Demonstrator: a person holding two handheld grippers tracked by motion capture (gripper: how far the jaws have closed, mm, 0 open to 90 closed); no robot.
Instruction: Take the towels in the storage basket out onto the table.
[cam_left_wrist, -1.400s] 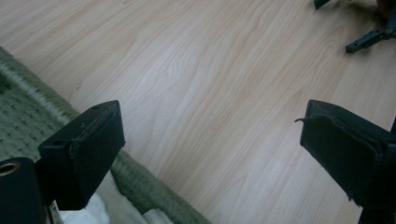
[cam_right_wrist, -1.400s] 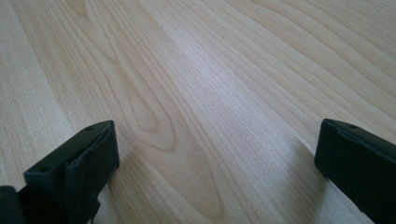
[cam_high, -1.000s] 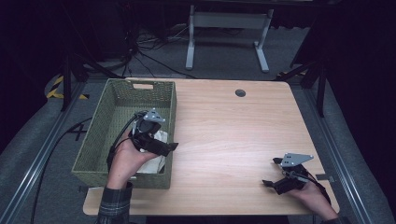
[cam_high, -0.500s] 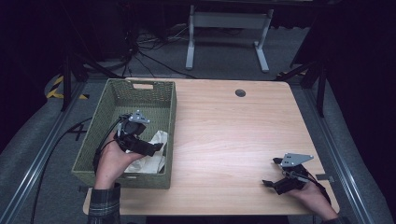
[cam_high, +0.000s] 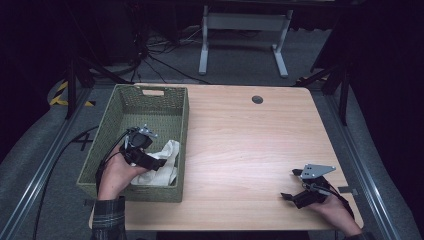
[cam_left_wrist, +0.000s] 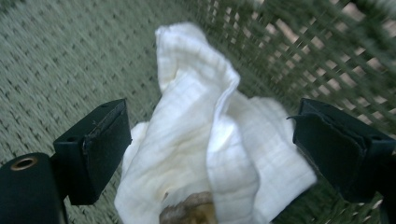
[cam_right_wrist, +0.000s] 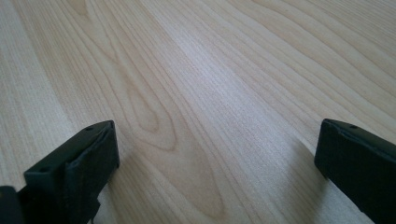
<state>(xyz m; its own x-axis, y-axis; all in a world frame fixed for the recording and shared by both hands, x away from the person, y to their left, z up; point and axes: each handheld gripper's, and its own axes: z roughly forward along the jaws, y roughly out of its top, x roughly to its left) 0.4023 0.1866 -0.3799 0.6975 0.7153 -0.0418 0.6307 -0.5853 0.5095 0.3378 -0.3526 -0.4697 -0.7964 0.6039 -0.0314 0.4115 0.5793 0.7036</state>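
- Left gripper (cam_left_wrist: 210, 140) fingers stood spread wide, one either side of the white cloth (cam_left_wrist: 210, 135) — straddling it, not yet pinching.
- The cloth lay crumpled in the near corner of the green basket (cam_high: 125, 107), against its right wall.
- Right gripper (cam_right_wrist: 215, 163) fingers gaped too, empty, low over the bare counter (cam_high: 250, 145), well apart from the basket.
- Judged progress: reach done; the grasp and the lift were left.
- Hard to make out — a brownish patch at the cloth's lower edge, blurred and cut off.
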